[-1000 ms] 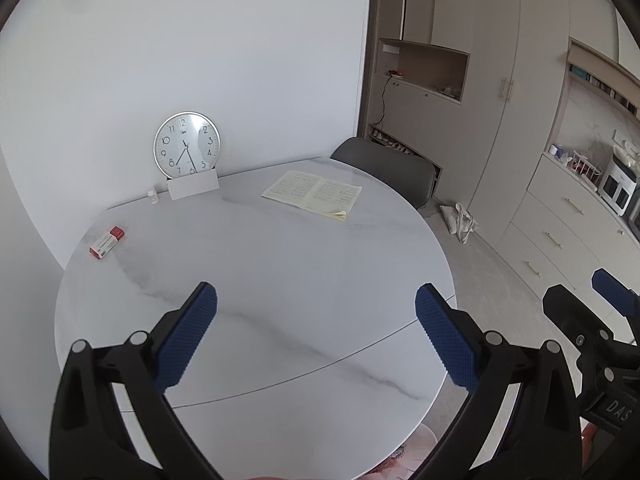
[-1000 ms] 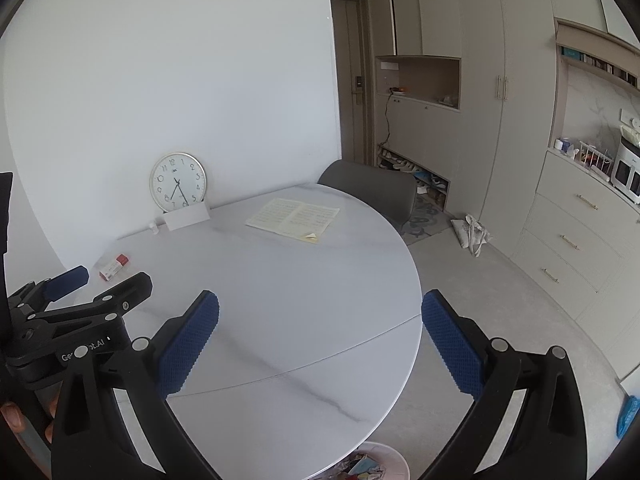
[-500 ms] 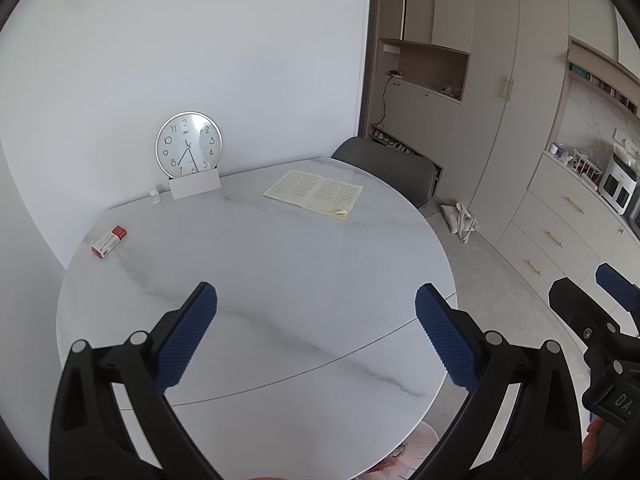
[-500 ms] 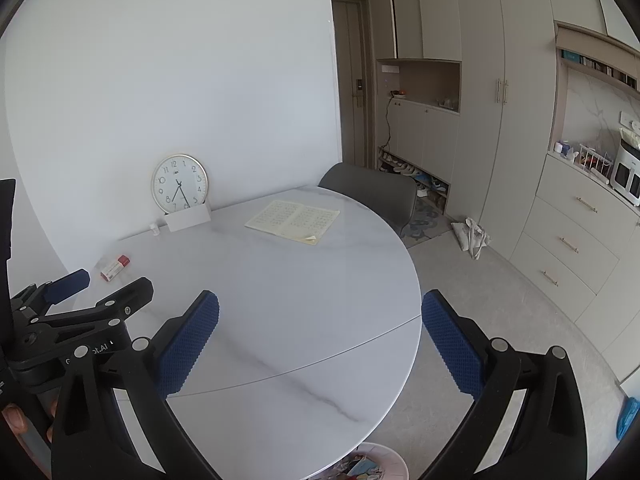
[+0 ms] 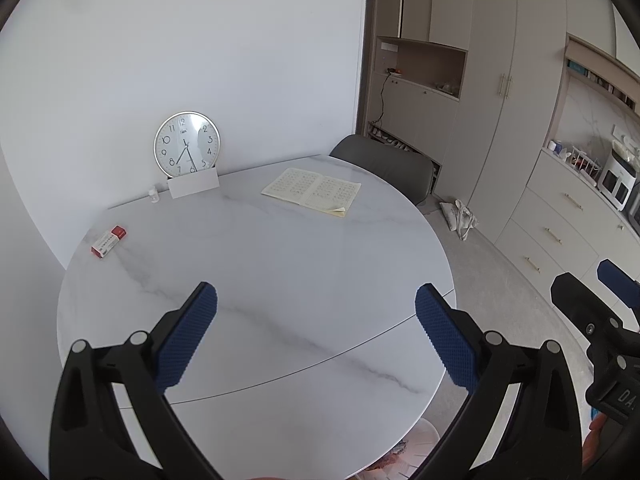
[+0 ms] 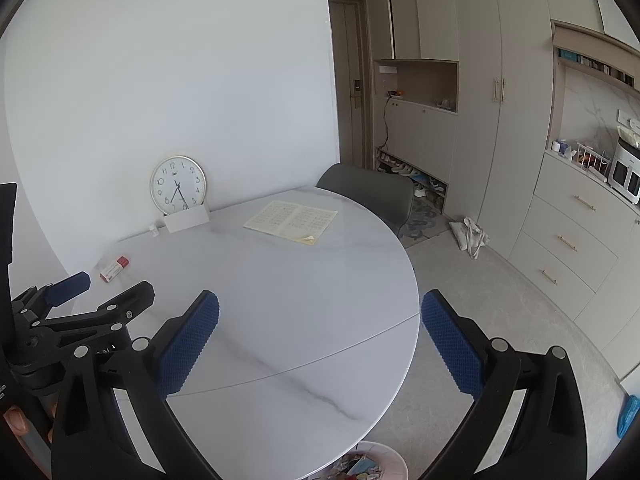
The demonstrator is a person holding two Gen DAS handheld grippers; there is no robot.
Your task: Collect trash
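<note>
A small red and white box lies near the left edge of the round marble table. A tiny white bottle stands by the wall. My left gripper hovers open over the table's near part with nothing between its blue pads. My right gripper is also open and holds nothing, beside the left one near the table's right edge. Below the table's near edge, a pale bin holds scraps.
A round clock and a white card lean against the back wall. An open booklet lies at the table's far right. Behind it stands a grey chair. Cabinets and drawers line the right, with a bag on the floor.
Nothing has visibly changed. Both grippers stay open and hold almost still above the table.
</note>
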